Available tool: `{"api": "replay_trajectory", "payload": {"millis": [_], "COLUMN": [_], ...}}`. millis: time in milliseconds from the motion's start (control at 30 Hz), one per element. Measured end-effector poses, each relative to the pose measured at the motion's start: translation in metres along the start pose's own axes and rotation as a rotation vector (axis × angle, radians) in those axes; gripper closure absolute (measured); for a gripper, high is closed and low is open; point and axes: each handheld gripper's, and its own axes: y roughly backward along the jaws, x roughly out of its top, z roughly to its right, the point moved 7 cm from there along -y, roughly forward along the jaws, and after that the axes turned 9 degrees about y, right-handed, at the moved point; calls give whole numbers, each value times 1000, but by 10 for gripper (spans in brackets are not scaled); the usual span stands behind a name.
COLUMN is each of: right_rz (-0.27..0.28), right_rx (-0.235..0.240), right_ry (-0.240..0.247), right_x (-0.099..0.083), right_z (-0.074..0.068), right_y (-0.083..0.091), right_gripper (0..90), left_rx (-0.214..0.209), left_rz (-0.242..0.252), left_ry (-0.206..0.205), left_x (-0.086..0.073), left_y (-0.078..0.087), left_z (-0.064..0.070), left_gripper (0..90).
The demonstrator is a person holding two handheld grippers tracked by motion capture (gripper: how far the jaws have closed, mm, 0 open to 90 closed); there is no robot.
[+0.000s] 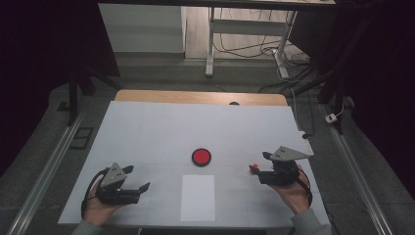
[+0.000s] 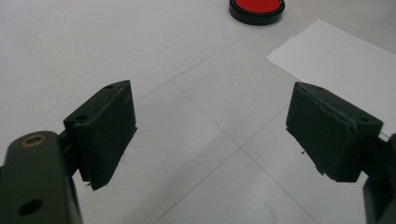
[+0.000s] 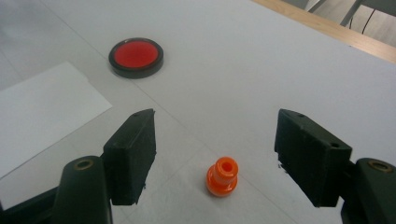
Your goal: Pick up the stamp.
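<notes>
Orange plastic, a small spool-shaped piece (image 3: 222,177) stands upright on the white table cover (image 1: 147,132), between the two black jaws of the right gripper (image 3: 217,158), which stand wide apart with neither touching it; in the high view the same piece (image 1: 253,168) sits just off the tips of that gripper (image 1: 260,165), on the side toward the table's middle. Ahead of the jaws and to their left in the right gripper view lies a shallow round dish (image 3: 136,56) with a black rim and a red inner face, nothing resting in it. Nearer on that side lies a flat white sheet of paper (image 3: 42,112), well apart from the orange piece. The left gripper (image 2: 211,135), held in the person's left hand (image 1: 100,208), is likewise spread wide, with bare table between its jaws; in its own view the red dish (image 2: 256,8) lies far ahead and the sheet (image 2: 341,65) ahead to the right. In the high view this gripper (image 1: 139,178) rests low near the table's near edge. A strip of light wood (image 1: 200,97) shows along the far edge. Beyond stand a white desk frame (image 1: 244,29), loose cables (image 1: 298,73) on a grey floor, and dark curtains at either side.
</notes>
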Motion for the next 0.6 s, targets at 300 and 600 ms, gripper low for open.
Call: {"api": "replay_trajectory", "payload": {"millis": [300,600], "right_rz": [-35,-54], "right_rx": [5,-5], "right_ry": [0,-20], "right_x": [-10,-21], "right_z": [-2,5], "right_y": [-17,-20], "right_gripper": [307,316], "left_rx": [2,0], "left_rz": [-5,-11], "left_ry": [1,4], "left_x": [-1,-2], "left_y": [-1,-2], "left_z": [-1,-1], "left_gripper": [164,165]}}
